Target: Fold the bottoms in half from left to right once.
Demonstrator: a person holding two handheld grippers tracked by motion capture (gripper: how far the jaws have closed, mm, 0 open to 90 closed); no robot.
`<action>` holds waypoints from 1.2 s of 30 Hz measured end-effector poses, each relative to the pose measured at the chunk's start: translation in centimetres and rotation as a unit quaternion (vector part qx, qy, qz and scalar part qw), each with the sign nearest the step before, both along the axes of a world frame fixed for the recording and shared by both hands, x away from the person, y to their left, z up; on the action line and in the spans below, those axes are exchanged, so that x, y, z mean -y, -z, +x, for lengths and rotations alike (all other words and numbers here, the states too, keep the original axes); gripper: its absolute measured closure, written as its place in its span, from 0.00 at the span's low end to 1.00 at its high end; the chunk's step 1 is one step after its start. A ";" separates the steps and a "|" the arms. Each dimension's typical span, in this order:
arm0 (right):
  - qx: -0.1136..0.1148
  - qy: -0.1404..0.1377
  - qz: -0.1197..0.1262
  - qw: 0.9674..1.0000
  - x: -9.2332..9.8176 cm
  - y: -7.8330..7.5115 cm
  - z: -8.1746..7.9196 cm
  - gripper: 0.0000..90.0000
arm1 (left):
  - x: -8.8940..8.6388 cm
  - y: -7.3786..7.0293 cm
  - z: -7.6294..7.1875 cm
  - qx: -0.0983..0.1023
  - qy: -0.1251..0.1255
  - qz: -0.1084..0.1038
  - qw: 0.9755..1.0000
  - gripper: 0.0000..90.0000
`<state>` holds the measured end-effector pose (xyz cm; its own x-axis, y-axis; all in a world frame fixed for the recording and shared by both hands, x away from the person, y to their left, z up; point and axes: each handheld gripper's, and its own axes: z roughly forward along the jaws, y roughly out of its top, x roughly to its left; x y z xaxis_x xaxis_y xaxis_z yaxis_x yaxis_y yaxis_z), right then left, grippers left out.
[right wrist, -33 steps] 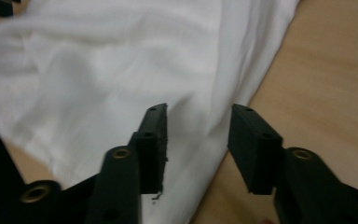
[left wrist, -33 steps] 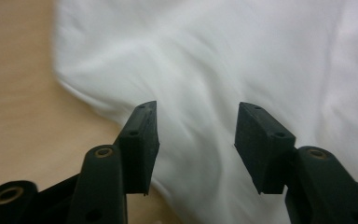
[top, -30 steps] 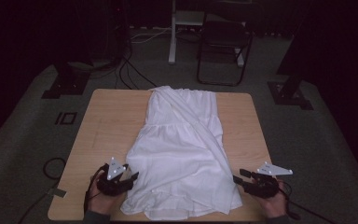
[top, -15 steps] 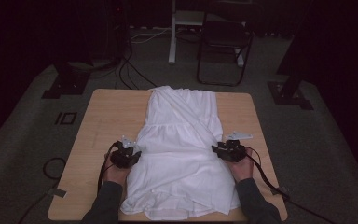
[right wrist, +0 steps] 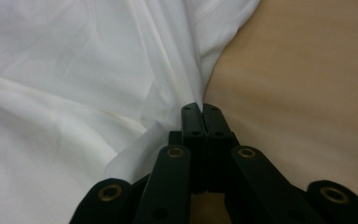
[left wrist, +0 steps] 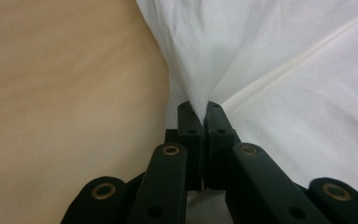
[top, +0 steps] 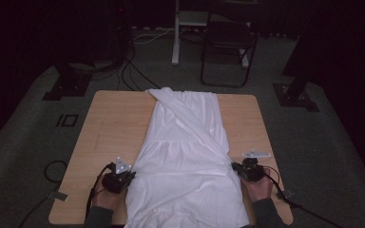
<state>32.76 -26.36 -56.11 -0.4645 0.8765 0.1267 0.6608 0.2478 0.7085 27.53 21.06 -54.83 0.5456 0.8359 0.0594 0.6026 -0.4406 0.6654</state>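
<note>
— Though spread flat along the middle of the table (top: pixel 104 128), reaching from the far edge down past the near edge, white dress (top: pixel 185 166) already pinched at both sides.

— Pinched where, exactly?

— At the skirt's side edges, toward the near corners. Left gripper (top: pixel 119 178) just closed, clamped tight on a peak of cloth (left wrist: pixel 196 105) by the near left part of the table; right gripper (top: pixel 249 168) likewise just closed, nipping a fold (right wrist: pixel 196 100) at the opposite side edge.

— Why so symmetrical?

— Probably to lift or fold both sides evenly, keeping the skirt taut between the two grips rather than bunched.

— And the low, level angle?

— Likely to catch only the edge layers lying on the wood, not the whole pile.

— Anything else around?

— Dark chair (top: pixel 228 42) beyond the far edge, well apart.
</note>
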 end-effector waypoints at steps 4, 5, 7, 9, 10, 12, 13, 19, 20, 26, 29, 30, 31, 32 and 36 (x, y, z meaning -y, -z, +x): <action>-0.017 -0.006 0.006 1.000 0.3 0.1 -2.1 0.99 | 0.0 0.1 -2.0 -0.006 0.014 0.003 1.000 0.97; -0.021 -0.007 0.005 1.000 0.4 -0.1 -2.5 0.99 | 0.0 0.0 -2.1 -0.005 0.013 0.000 1.000 0.93; -0.014 -0.014 0.005 1.000 0.4 -0.6 -2.5 0.85 | -0.4 -0.5 -1.9 0.010 0.008 -0.009 1.000 0.74; 0.020 -0.025 0.022 0.999 0.5 -1.5 -2.2 0.66 | -0.9 -1.3 -1.3 0.023 0.004 -0.030 0.999 0.62; 0.031 -0.028 0.031 0.999 0.4 -2.1 -1.9 0.60 | -1.0 -1.9 -0.8 0.032 0.000 -0.043 0.999 0.57; 0.061 -0.041 0.033 0.997 -0.2 -3.4 -0.7 0.55 | -0.9 -3.0 0.4 0.048 -0.002 -0.058 0.997 0.52; 0.072 -0.044 0.031 0.996 -0.7 -3.8 -0.1 0.54 | -0.8 -3.3 0.9 0.052 -0.003 -0.064 0.997 0.50; 0.067 -0.069 0.033 0.995 -4.6 -4.4 4.7 0.48 | 1.4 -4.1 6.2 0.051 -0.015 -0.063 0.997 0.45; 0.062 -0.071 0.023 0.995 -5.3 -4.2 5.5 0.46 | 1.8 -4.0 7.1 0.050 -0.017 -0.059 0.997 0.45; 0.040 -0.076 -0.024 0.996 -8.9 -2.8 8.9 0.39 | 3.6 -2.5 10.1 0.023 -0.029 -0.049 0.998 0.44; 0.046 -0.052 -0.059 0.996 -8.9 -2.5 9.6 0.70 | 4.3 -1.6 10.0 0.013 -0.025 -0.041 0.999 0.44; 0.051 -0.045 -0.055 0.996 -8.5 -2.7 9.7 0.80 | 4.4 -1.3 10.0 0.009 -0.026 -0.039 0.999 0.44; 0.055 -0.024 -0.055 0.997 -7.9 -3.1 9.7 0.90 | 4.4 -0.9 9.9 0.004 -0.027 -0.038 0.999 0.44; 0.062 -0.011 -0.049 0.997 -7.1 -3.6 9.8 0.95 | 4.4 -0.5 9.8 -0.004 -0.027 -0.039 0.999 0.45; 0.084 0.038 -0.037 0.995 -4.8 -4.7 10.0 0.95 | 4.2 0.4 9.4 -0.009 -0.021 -0.046 0.999 0.45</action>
<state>42.79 -21.54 -51.46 -0.4048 0.9143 -0.0143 0.5528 0.2572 0.7926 36.98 16.88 -55.27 0.5102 0.8596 -0.0292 0.6320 -0.3516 0.6906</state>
